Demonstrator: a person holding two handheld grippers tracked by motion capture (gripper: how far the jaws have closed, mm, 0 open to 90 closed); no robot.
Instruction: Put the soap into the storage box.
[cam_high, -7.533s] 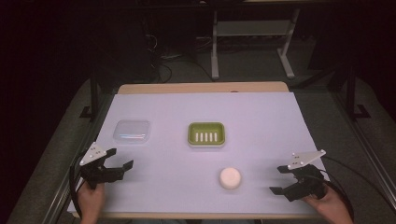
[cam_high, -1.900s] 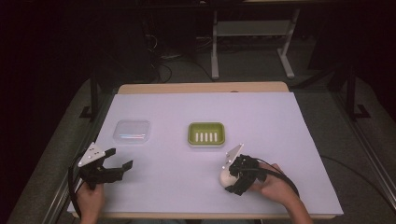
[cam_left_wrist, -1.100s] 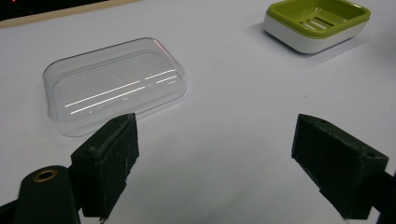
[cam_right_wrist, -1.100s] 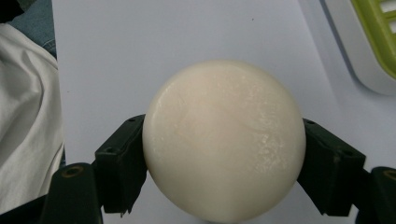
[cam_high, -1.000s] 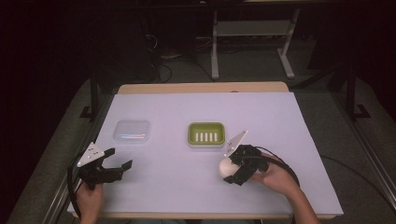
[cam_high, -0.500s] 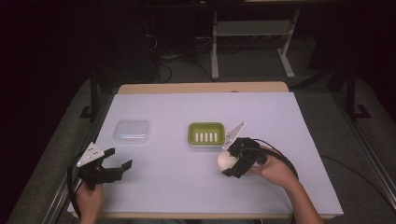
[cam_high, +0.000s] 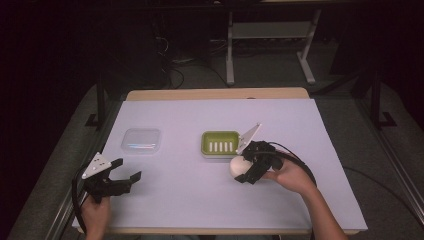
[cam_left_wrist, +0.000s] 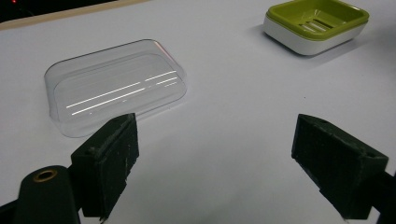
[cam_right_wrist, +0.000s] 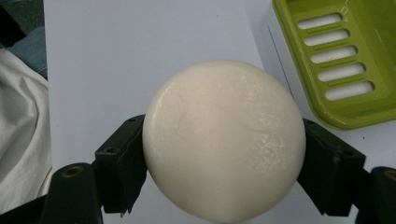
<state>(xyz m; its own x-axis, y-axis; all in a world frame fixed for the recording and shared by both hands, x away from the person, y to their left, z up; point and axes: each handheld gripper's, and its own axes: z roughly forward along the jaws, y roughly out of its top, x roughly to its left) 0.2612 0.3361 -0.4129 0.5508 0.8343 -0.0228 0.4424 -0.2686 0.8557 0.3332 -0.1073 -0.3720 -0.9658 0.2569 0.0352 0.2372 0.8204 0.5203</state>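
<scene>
Round white soap (cam_right_wrist: 224, 140) clamped between right gripper (cam_right_wrist: 224, 163) jaws, beside green dish (cam_right_wrist: 345, 60), left gripper (cam_left_wrist: 215, 172) jaws apart

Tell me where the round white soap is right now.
The soap is clamped in the right gripper, just off the near right corner of the green soap dish in the high view.

Both grippers (cam_high: 120, 178) (cam_high: 248, 165) are chunky black things with scuffed rubbery pads (cam_left_wrist: 112, 168) (brass screw holes), grey triangular plates, black cables.
</scene>
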